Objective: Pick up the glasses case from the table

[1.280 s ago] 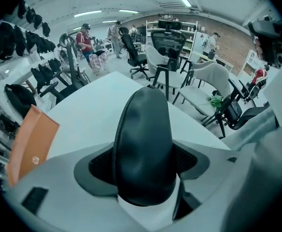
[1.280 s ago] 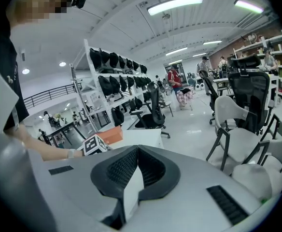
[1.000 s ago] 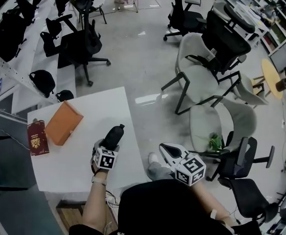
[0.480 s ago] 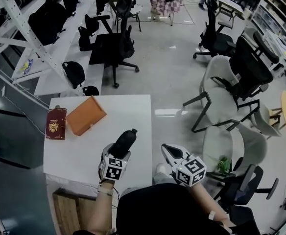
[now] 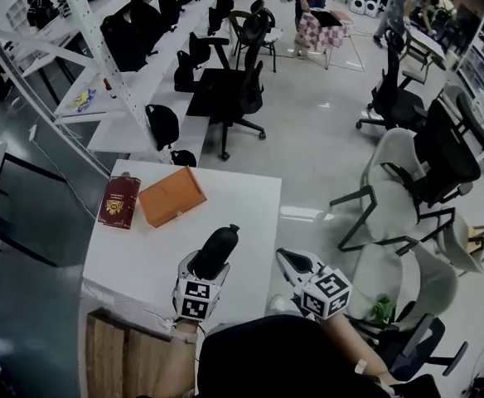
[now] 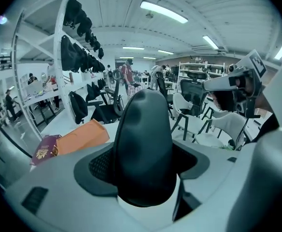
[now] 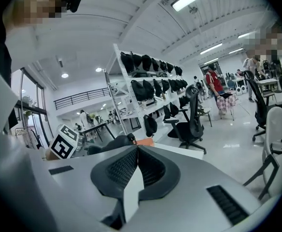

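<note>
A large open room with a pale, glossy floor (image 5: 308, 123) spreads out ahead of both grippers. A long white shelving rack (image 5: 80, 23) loaded with black bags (image 5: 126, 40) runs off ahead and to the left of the left gripper. Black office chairs (image 5: 234, 98) and grey chairs (image 5: 391, 189) stand ahead and to the right of the right gripper. A white counter (image 5: 142, 255) lies under and ahead of the left gripper, with a dark screen (image 5: 22, 210) well off to its left and a wooden crate (image 5: 118, 359) below the near edge. On the counter's far side, ahead and to the left of the left gripper, an orange box (image 5: 171, 196) lies just beside a maroon booklet (image 5: 119, 201) with a gold emblem whose lettering is too small to read. The person's bare left forearm (image 5: 176, 363) reaches forward over the counter's near edge. The left gripper (image 5: 207, 265) is aimed ahead, its jaws closed on the black glasses case (image 5: 215, 251). The case juts out past the jaws and fills the middle of the left gripper view; whether it touches the counter cannot be told. The right gripper (image 5: 290, 261) is held level just to the right of the left one, off the counter's right edge. Its jaws are pressed together with nothing between them. Each gripper carries a cube printed with black-and-white square markers, the left cube (image 5: 195, 298) and the right cube (image 5: 326, 293), both near the person's body.
</note>
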Tool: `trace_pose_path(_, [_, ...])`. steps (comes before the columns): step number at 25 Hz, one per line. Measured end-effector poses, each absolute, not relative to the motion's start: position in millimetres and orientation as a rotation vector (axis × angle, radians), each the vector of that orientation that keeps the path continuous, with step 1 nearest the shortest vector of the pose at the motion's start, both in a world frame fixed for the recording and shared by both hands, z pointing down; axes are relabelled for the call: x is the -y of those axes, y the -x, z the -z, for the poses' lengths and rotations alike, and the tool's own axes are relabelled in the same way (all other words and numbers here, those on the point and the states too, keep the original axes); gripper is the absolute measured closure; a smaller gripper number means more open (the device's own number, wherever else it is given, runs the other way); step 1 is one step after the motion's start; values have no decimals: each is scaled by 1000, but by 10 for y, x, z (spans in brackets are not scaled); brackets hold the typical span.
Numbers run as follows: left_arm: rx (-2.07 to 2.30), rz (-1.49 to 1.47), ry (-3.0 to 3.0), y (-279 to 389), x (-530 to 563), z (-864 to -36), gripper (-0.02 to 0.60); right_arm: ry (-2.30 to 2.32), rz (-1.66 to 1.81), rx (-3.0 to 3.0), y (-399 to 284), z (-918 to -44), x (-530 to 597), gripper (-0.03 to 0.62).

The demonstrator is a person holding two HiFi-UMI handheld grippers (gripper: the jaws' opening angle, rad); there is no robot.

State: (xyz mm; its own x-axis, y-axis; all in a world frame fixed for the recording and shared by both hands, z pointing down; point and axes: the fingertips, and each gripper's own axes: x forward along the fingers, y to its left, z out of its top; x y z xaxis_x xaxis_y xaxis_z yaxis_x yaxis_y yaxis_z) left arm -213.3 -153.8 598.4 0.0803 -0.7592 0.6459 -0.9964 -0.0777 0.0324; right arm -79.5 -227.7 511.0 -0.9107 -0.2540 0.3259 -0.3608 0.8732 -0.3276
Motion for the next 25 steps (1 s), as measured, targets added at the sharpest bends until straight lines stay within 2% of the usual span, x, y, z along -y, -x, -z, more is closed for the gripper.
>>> trace_pose_path(12, [1819,-488,-1918,2152,1381,-5597,230,-356,-517,2809,1015,-4931,2160,566])
trace_pose_path(25, [1813,-433,-1953,2068,1408,-5502,230,-353,-473,2779,914,-4962,2007,566])
